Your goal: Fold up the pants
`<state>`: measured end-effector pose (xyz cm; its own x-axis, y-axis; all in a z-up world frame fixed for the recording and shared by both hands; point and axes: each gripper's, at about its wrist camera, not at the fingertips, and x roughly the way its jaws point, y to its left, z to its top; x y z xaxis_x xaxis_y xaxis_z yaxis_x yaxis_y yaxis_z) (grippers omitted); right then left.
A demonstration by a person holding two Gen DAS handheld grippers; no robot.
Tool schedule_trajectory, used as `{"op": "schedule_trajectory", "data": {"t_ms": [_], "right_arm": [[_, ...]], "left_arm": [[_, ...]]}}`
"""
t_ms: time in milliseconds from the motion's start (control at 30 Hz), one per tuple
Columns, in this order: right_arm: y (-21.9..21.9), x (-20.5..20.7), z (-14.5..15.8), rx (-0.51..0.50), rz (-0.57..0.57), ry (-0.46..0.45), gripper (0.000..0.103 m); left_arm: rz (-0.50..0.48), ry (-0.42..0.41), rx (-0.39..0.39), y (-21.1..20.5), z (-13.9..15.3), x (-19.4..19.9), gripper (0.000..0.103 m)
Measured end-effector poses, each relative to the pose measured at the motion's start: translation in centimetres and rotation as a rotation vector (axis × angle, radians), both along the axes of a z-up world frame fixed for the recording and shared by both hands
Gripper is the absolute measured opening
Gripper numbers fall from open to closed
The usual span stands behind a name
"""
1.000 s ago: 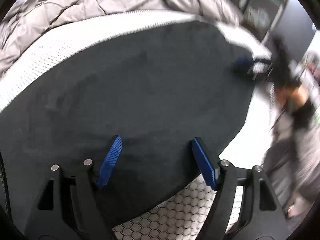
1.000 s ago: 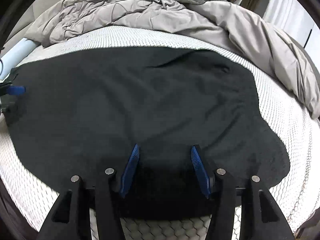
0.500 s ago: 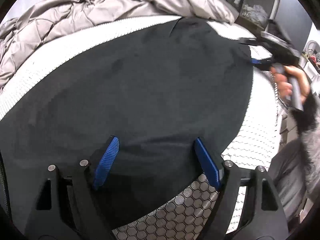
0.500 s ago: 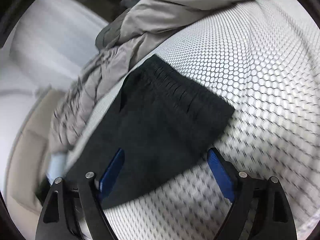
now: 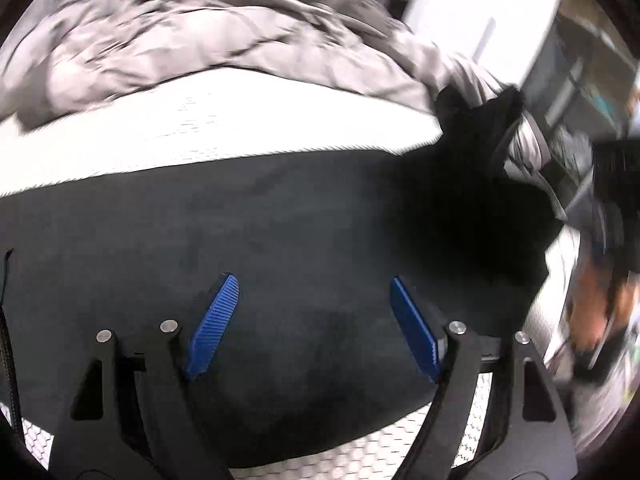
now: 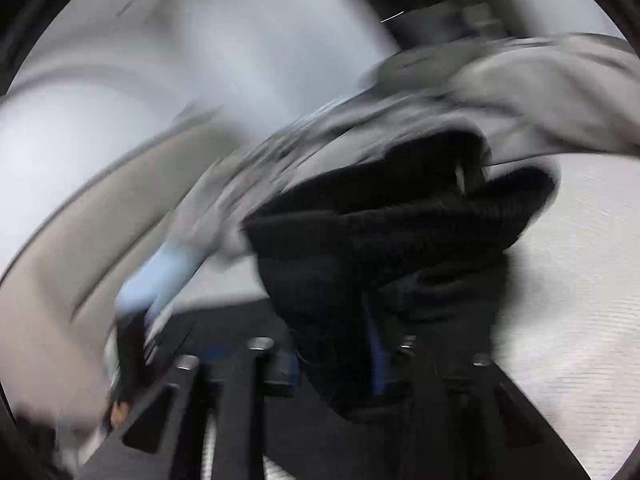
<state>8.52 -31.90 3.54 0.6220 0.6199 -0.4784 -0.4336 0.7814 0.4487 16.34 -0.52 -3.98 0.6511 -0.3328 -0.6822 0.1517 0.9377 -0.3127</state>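
Note:
The black pants (image 5: 304, 232) lie spread across the white honeycomb mattress (image 5: 224, 128). My left gripper (image 5: 312, 324) is open just above the near part of the cloth, blue pads wide apart, holding nothing. At the far right of the left wrist view, one end of the pants (image 5: 480, 120) is lifted off the bed. In the blurred right wrist view my right gripper (image 6: 340, 360) is shut on the bunched ribbed waistband of the pants (image 6: 400, 232) and holds it up above the mattress (image 6: 580, 280).
A rumpled grey quilt (image 5: 192, 32) fills the far side of the bed and shows in the right wrist view (image 6: 540, 92). A light blue pillow (image 6: 168, 272) lies left. The person's hand (image 5: 596, 304) and shelving (image 5: 592, 80) are beyond the bed's right edge.
My right gripper has closed on the waistband and lifted it off the mattress, moving fast. My left gripper has stayed open over the pants and shifted its view toward the quilt.

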Motion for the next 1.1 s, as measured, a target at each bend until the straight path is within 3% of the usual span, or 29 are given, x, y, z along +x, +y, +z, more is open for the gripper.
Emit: {"op": "schedule_trajectory", "data": {"t_ms": [33, 133, 200, 267, 367, 433, 533, 633, 667, 700, 733, 833, 933, 1033, 1100], "right_arm": [[3.2, 0.3, -1.1, -0.027, 0.135, 0.048, 0.072], [8.5, -0.6, -3.4, -0.213, 0.348, 0.100, 0.072], [8.5, -1.6, -3.3, -0.289, 0.364, 0.046, 0.072], [5.8, -1.8, -2.4, -0.249, 0.314, 0.018, 0.072], [0.9, -1.3, -2.2, -0.215, 0.107, 0.012, 0.073], [-2.2, -0.7, -2.7, -0.194, -0.014, 0.049, 0.073], [-4.4, 1.1, -4.5, -0.161, -0.091, 0.137, 0.073], [-4.3, 2.7, -6.3, -0.165, -0.100, 0.195, 0.073], [-4.2, 3.1, -7.1, -0.166, -0.094, 0.217, 0.073], [-3.8, 3.6, -7.6, -0.170, -0.089, 0.231, 0.073], [-3.8, 4.1, -8.7, -0.188, -0.076, 0.253, 0.073], [-3.1, 4.9, -9.7, -0.234, -0.071, 0.277, 0.073], [-2.5, 4.8, -9.1, -0.240, -0.058, 0.252, 0.073], [-1.5, 5.0, -8.7, -0.237, -0.056, 0.240, 0.073], [-0.2, 5.4, -8.4, -0.229, -0.038, 0.227, 0.075]], "left_arm": [[0.021, 0.003, -0.017, 0.9, 0.0, 0.0, 0.076], [0.045, 0.005, -0.057, 2.5, 0.2, 0.0, 0.076], [0.027, 0.005, -0.092, 2.9, 0.2, 0.2, 0.075], [-0.022, 0.024, -0.163, 2.6, -0.3, 0.6, 0.069], [-0.105, 0.095, -0.281, 0.7, -1.6, 2.2, 0.060], [-0.153, 0.171, -0.346, -1.2, -3.1, 3.5, 0.056], [-0.186, 0.271, -0.410, -3.5, -5.4, 5.4, 0.056], [-0.182, 0.271, -0.418, -4.7, -5.7, 6.2, 0.053], [-0.166, 0.270, -0.422, -4.9, -5.7, 6.4, 0.047], [-0.143, 0.266, -0.422, -5.0, -5.7, 6.5, 0.031], [-0.130, 0.262, -0.426, -5.1, -5.6, 6.5, 0.022], [-0.109, 0.198, -0.389, -5.2, -4.1, 5.5, 0.010], [-0.099, 0.103, -0.329, -4.3, -1.3, 3.8, 0.008], [-0.053, 0.034, -0.310, -0.4, 1.6, 1.4, 0.008], [0.004, 0.001, -0.246, 2.7, 2.6, -0.7, 0.008]]}}
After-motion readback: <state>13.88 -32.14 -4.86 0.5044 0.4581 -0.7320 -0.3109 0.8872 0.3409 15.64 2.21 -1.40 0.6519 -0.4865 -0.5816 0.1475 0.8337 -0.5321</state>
